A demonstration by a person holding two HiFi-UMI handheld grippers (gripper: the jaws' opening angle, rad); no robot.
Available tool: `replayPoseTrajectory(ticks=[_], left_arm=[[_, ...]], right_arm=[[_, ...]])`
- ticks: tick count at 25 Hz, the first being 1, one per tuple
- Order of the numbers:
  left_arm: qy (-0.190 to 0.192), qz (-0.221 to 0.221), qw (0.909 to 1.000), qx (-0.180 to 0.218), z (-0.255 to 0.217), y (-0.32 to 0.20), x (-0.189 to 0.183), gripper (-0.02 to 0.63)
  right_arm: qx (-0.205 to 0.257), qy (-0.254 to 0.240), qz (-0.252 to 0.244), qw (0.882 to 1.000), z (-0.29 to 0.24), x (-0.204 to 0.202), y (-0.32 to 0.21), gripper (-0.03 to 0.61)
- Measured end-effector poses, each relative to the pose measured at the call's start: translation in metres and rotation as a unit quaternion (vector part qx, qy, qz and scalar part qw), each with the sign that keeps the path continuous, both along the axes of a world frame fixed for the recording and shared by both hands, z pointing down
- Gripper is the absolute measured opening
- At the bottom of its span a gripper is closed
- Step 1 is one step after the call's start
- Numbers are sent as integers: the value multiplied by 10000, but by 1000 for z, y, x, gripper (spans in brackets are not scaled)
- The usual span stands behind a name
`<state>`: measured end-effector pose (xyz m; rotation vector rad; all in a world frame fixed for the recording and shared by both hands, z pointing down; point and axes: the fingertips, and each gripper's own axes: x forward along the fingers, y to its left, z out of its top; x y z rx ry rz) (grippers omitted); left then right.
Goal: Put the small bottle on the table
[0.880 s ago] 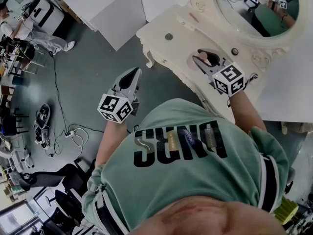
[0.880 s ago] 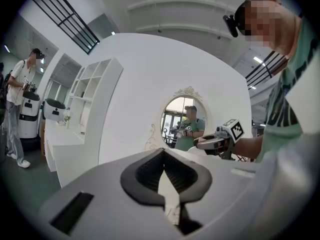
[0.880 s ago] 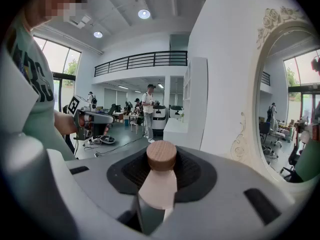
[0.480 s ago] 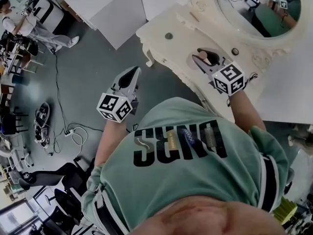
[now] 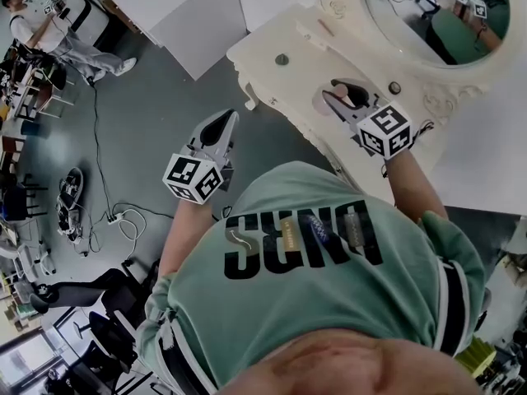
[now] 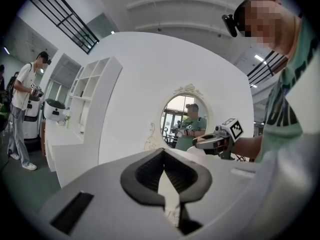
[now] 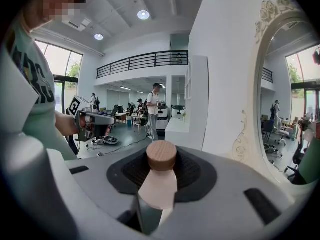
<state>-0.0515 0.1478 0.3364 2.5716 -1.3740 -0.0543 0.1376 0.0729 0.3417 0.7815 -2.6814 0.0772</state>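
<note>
Small pale pink bottle with a round wooden cap (image 7: 161, 180), gripped in my right gripper (image 5: 341, 95).
Its fingers clamp the bottle above the cream carved counter (image 5: 276, 35), beside the oval mirror (image 5: 412, 6); my left gripper (image 5: 222, 123) hangs over the grey floor (image 5: 148, 97), fingers closed, empty.

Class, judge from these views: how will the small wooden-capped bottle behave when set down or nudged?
The small bottle narrows under a wide wooden cap, so it probably tips easily. Its round shape suggests it would roll once toppled. It is likely light, being small.
</note>
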Motion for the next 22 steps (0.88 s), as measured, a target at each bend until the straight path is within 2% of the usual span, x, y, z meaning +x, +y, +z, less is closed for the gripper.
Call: replayPoseTrajectory(ticks=[7,16,22], left_arm=[[-76,-130,9999,19,-4,-7,27,8],[-130,-232,9996,26,-9,-7,93,8],[-181,-318,9993,-94,-5,-12,120,8]], right_arm=[[110,-105,-175,9997,-8,19,-9,120],[380,-205,-545,9976,-21,63,-9,120],[403,-342,-704,9961,-21,85,-15,120]])
